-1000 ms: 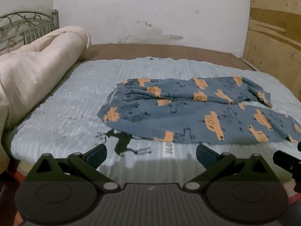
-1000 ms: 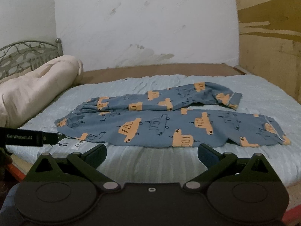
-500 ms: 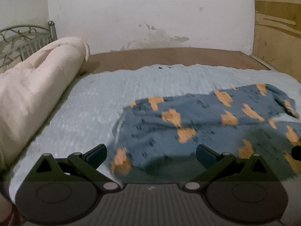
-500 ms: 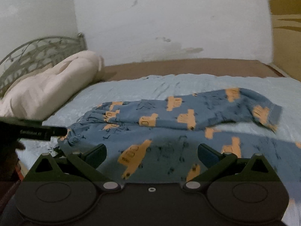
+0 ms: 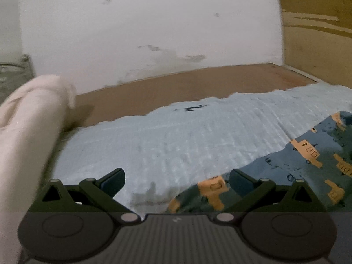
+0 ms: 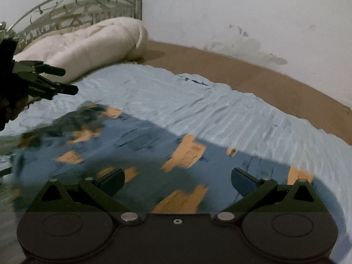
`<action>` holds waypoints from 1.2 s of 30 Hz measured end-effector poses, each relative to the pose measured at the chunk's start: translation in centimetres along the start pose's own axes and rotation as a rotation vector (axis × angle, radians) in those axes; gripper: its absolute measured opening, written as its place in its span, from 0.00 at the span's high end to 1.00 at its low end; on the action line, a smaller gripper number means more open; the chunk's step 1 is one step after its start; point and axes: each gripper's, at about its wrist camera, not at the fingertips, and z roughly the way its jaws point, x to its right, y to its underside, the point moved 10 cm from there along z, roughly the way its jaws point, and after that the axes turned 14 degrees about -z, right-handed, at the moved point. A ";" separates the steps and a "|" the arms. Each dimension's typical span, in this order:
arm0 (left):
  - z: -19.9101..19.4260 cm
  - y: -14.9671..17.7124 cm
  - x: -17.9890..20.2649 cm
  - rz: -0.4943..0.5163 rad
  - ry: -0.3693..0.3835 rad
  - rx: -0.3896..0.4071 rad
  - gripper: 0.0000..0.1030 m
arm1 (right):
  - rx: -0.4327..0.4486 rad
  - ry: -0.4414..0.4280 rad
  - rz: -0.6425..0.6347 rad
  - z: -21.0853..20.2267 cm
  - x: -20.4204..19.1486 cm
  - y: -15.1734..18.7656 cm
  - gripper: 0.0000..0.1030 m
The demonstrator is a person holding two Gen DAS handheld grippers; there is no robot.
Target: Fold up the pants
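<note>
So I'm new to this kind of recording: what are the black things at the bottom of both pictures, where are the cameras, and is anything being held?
No robot here: a person carries a hand-held tool in each hand, each with a wide-angle camera looking forward along its tongs. The black shapes at the bottom are those tools. One picture comes from the left tongs, the other from the right tongs; the left tool also shows at the right view's left edge. Both stand open and hold nothing. On the bed, a pale blue sheet carries blue pants printed with orange cars, lying spread out. The right tongs hover over them; the left point at their edge. A rolled cream blanket lies by the metal headboard.
</note>
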 end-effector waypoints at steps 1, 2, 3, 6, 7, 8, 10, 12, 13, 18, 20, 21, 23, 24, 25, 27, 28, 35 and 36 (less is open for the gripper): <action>1.0 0.0 0.2 0.013 0.025 -0.014 0.00 | -0.012 -0.008 -0.006 1.1 1.0 -0.3 0.01; 1.9 0.1 0.5 0.031 0.056 -0.030 0.00 | -0.024 -0.015 -0.012 2.0 1.7 -0.5 0.02; 2.8 0.3 0.9 0.054 0.091 -0.049 0.01 | -0.040 -0.023 -0.021 2.9 2.5 -0.6 0.04; 5.4 0.9 2.1 0.126 0.156 -0.101 0.00 | -0.087 -0.050 -0.053 5.6 4.5 -0.7 0.08; 6.1 1.1 2.3 0.149 0.170 -0.119 0.01 | -0.104 -0.060 -0.062 6.4 5.1 -0.8 0.10; 6.8 1.3 2.6 0.168 0.184 -0.140 0.01 | -0.111 -0.062 -0.072 7.0 5.5 -0.8 0.10; 8.1 1.7 2.6 0.185 0.198 -0.184 0.01 | -0.117 -0.074 -0.091 8.0 6.3 -1.1 0.12; 8.9 2.0 2.2 0.193 0.196 -0.223 0.01 | -0.108 -0.106 -0.090 8.7 6.5 -1.6 0.12; 9.2 2.1 2.0 0.193 0.195 -0.239 0.01 | -0.110 -0.122 -0.090 9.1 6.6 -1.7 0.13; 9.7 2.5 0.5 0.138 0.223 -0.326 0.04 | -0.158 -0.153 -0.139 10.7 6.0 -1.4 0.26; 9.9 2.6 0.1 0.128 0.228 -0.360 0.14 | -0.166 -0.159 -0.146 11.1 5.8 -1.1 0.36; 9.8 2.9 0.0 0.120 0.236 -0.383 0.22 | -0.171 -0.161 -0.143 11.1 5.8 -1.1 0.45; 9.7 3.1 0.2 0.110 0.258 -0.411 0.31 | -0.181 -0.156 -0.154 11.0 5.8 -1.0 0.59; 9.6 3.3 0.4 0.109 0.268 -0.424 0.41 | -0.187 -0.161 -0.162 10.9 5.6 -1.0 0.66; 9.5 3.5 0.5 0.106 0.275 -0.439 0.47 | -0.193 -0.167 -0.168 10.8 5.4 -0.9 0.70; 9.4 4.0 0.8 0.098 0.270 -0.459 0.74 | -0.216 -0.180 -0.185 10.5 4.9 -0.6 0.73; 9.3 4.0 0.9 0.102 0.257 -0.463 0.82 | -0.231 -0.188 -0.201 10.4 4.5 -0.4 0.77; 7.5 1.8 0.9 0.057 0.155 -0.370 1.00 | -0.227 -0.106 -0.284 9.1 3.6 -1.7 1.00; 7.1 1.3 0.6 0.042 0.141 -0.343 1.00 | -0.211 -0.082 -0.285 8.8 3.7 -2.2 1.00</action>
